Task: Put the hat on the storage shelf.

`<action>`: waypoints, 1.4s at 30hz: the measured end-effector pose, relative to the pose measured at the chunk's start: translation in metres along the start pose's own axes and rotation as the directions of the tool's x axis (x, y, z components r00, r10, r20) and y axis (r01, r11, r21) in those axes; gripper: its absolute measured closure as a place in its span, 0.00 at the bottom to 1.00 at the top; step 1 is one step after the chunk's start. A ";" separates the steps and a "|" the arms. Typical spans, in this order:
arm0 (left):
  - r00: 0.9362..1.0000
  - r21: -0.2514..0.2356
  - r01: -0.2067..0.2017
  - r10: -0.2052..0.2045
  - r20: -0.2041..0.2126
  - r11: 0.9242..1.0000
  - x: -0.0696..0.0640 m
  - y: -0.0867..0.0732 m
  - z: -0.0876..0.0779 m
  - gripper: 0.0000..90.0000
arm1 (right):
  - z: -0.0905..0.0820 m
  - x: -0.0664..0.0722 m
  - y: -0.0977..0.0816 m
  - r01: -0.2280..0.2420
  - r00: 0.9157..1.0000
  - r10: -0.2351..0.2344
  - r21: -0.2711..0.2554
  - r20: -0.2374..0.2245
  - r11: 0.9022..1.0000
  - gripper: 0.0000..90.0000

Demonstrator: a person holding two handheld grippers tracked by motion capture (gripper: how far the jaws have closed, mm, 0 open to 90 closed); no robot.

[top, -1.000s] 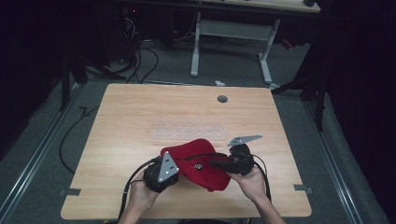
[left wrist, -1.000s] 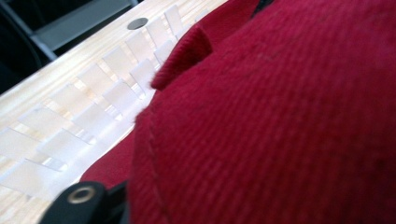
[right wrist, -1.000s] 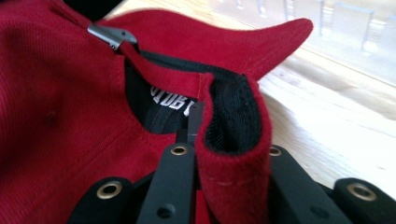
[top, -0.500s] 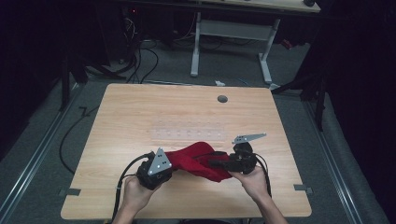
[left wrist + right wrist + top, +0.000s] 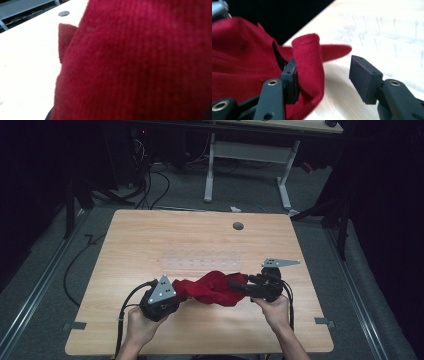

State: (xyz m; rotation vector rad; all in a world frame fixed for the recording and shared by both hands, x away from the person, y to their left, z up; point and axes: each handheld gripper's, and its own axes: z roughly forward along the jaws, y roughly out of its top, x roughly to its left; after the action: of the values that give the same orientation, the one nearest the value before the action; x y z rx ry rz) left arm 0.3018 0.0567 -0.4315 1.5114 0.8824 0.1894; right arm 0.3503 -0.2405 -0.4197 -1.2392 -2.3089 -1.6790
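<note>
Right gripper (image 5: 239,287): jaws parted, having just been opening. In the right gripper view (image 5: 323,75) a folded flap of the red corduroy cap (image 5: 242,65) hangs against the inner face of one pad (image 5: 291,80); other pad (image 5: 363,77) well clear of the fabric, bare tabletop behind it. No pinch on that side.

Left gripper (image 5: 176,292): clamped on the opposite edge of the cap (image 5: 212,287). Own pads hidden in the left gripper view, red ribbed cloth (image 5: 140,65) pressed right up to the lens; closed state taken from the cloth drawn taut out of the gripper in the high view.

Step judged in hand: release on the right, regrip or reshape with the left as anchor. To do well:
- keep left clamp firm and steady, no tugging while the right is free;
- back the right jaws straight off the flap, not sideways, to avoid dragging the fold open;
- before reclosing, centre the flap between both pads, full pad depth, single layer if possible.

Cap position: bunched lengthwise between the two grippers, near front edge of the wooden table (image 5: 150,240), partly lifted at the left end, sagging mid-span. Round cable hole (image 5: 238,225) well apart, toward the far edge.
</note>
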 end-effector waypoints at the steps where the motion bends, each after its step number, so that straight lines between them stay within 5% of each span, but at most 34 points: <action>1: 1.000 0.000 -0.002 0.002 -0.003 1.000 0.001 0.000 -0.001 0.97 | -0.002 -0.001 0.001 -0.002 1.000 0.002 -0.018 -0.002 1.000 0.49; 5: 1.000 -0.003 0.003 -0.003 -0.029 1.000 0.005 0.001 -0.005 0.97 | -0.015 -0.004 0.004 -0.028 0.999 0.026 -0.103 -0.018 0.994 0.46; 11: 0.999 -0.025 0.031 -0.032 -0.041 0.999 0.012 0.009 -0.012 0.97 | -0.038 -0.016 -0.002 -0.030 0.998 0.039 -0.208 0.044 0.978 0.46; 14: 0.997 -0.040 0.053 -0.055 -0.052 0.998 0.016 0.014 -0.014 0.97 | -0.045 -0.021 -0.010 -0.012 0.994 0.036 -0.231 0.100 0.973 0.46; 16: 0.995 -0.058 0.077 -0.081 -0.057 0.995 0.020 0.018 -0.017 0.97 | -0.044 -0.027 -0.021 0.025 0.979 0.014 -0.193 0.202 0.981 0.45; 17: 0.995 -0.058 0.077 -0.081 -0.057 0.995 0.020 0.018 -0.017 0.97 | -0.044 -0.027 -0.021 0.025 0.979 0.014 -0.193 0.202 0.981 0.45; 19: 0.993 -0.067 0.094 -0.098 -0.061 0.993 0.022 0.021 -0.018 0.97 | -0.038 -0.034 -0.030 0.042 0.962 -0.001 -0.145 0.272 0.989 0.45; 20: 0.991 -0.076 0.105 -0.110 -0.072 0.992 0.025 0.023 -0.018 0.96 | -0.031 -0.041 -0.041 0.064 0.938 -0.028 -0.092 0.345 0.994 0.45; 21: 0.991 -0.076 0.105 -0.110 -0.072 0.992 0.025 0.023 -0.018 0.96 | -0.031 -0.041 -0.041 0.064 0.938 -0.028 -0.092 0.345 0.994 0.45; 24: 0.989 -0.081 0.114 -0.121 -0.090 0.990 0.030 0.025 -0.017 0.96 | -0.018 -0.052 -0.057 0.081 0.899 -0.068 -0.012 0.433 0.997 0.46; 28: 0.983 -0.099 0.144 -0.154 -0.098 0.985 0.036 0.029 -0.017 0.96 | -0.006 -0.064 -0.072 0.073 0.857 -0.096 0.066 0.507 0.995 0.46; 35: 0.972 -0.142 0.205 -0.219 -0.089 0.968 0.044 0.041 -0.017 0.96 | 0.000 -0.074 -0.081 0.093 0.807 -0.138 0.108 0.575 0.990 0.46; 39: 0.968 -0.164 0.216 -0.234 -0.095 0.962 0.048 0.050 -0.018 0.96 | 0.007 -0.078 -0.086 0.091 0.784 -0.160 0.144 0.600 0.985 0.46; 42: 0.962 -0.183 0.237 -0.256 -0.092 0.954 0.051 0.055 -0.018 0.96 | 0.010 -0.080 -0.089 0.086 0.775 -0.172 0.169 0.608 0.982 0.45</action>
State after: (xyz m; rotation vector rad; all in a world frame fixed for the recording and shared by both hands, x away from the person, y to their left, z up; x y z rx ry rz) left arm 0.3479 0.1085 -0.3977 1.2281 1.1110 0.1652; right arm 0.3550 -0.2873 -0.5299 -1.8668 -2.8583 -1.2276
